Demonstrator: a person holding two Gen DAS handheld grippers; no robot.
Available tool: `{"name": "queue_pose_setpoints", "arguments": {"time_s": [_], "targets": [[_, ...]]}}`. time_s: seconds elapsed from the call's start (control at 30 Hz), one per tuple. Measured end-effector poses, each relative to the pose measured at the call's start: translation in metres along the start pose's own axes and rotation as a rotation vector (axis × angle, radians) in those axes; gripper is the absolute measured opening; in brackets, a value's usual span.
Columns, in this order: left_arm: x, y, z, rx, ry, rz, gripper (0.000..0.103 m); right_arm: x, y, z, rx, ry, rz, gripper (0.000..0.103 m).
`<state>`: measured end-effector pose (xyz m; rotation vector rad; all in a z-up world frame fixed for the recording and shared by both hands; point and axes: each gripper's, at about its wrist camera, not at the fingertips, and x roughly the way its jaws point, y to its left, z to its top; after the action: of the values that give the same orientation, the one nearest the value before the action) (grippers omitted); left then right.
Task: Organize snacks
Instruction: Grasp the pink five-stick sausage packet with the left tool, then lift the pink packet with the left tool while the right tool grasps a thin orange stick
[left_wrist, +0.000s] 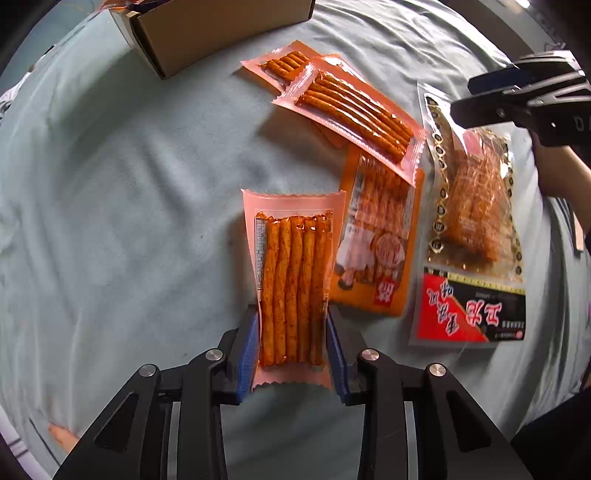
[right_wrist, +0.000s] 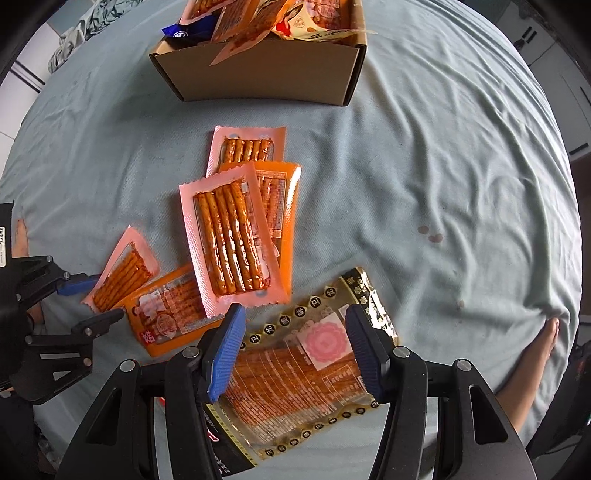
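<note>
The left gripper (left_wrist: 291, 350) pinches a pink packet of 5 spicy sticks (left_wrist: 291, 280) by its lower end, both blue pads pressed against the packet's long edges so the film bows between them. The right gripper (right_wrist: 295, 350) hangs with its blue pads spread to either side of a large gold-trimmed packet (right_wrist: 306, 373); whether the pads touch its edges I cannot tell. That packet (printed side down in the right wrist view, red-and-black label visible in the left wrist view) lies flat on the pale blue cloth (right_wrist: 443, 184).

Just beyond, an orange packet with a cartoon figure (right_wrist: 166, 314) lies beside the gold-trimmed one. A second pink stick packet (right_wrist: 232, 240) rests partly on top of it and on another orange packet (right_wrist: 280, 199), with a third pink packet (right_wrist: 247, 147) tucked under at the far end.

Farthest away stands an open cardboard box (right_wrist: 266, 74), already holding several snack packets, well apart from the loose pile.
</note>
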<state>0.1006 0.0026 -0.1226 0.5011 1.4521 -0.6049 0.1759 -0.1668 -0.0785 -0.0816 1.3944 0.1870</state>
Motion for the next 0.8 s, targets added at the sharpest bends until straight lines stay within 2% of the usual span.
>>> {"name": "queue_pose_setpoints", "arguments": {"time_s": [0.17,0.33,0.47,0.6,0.8], "targets": [[-0.034,0.016,-0.006,-0.017,-0.068,-0.025,0.033,0.001,0.004,0.004,0.002,-0.007,-0.009,0.055],[-0.059,0.032,-0.005,-0.092,-0.140,-0.086,0.033,0.011,0.006,0.009,0.031,0.022,-0.002,0.055],[-0.075,0.048,-0.005,-0.162,-0.193,-0.092,0.033,0.012,0.010,0.015,0.035,0.019,0.028,0.055],[-0.072,0.059,0.000,-0.210,-0.212,-0.067,0.033,0.021,0.012,0.023,-0.001,0.027,0.037,0.055],[-0.067,0.063,0.003,-0.228,-0.207,-0.076,0.033,0.048,0.020,0.035,-0.046,0.067,0.053,0.055]]}}
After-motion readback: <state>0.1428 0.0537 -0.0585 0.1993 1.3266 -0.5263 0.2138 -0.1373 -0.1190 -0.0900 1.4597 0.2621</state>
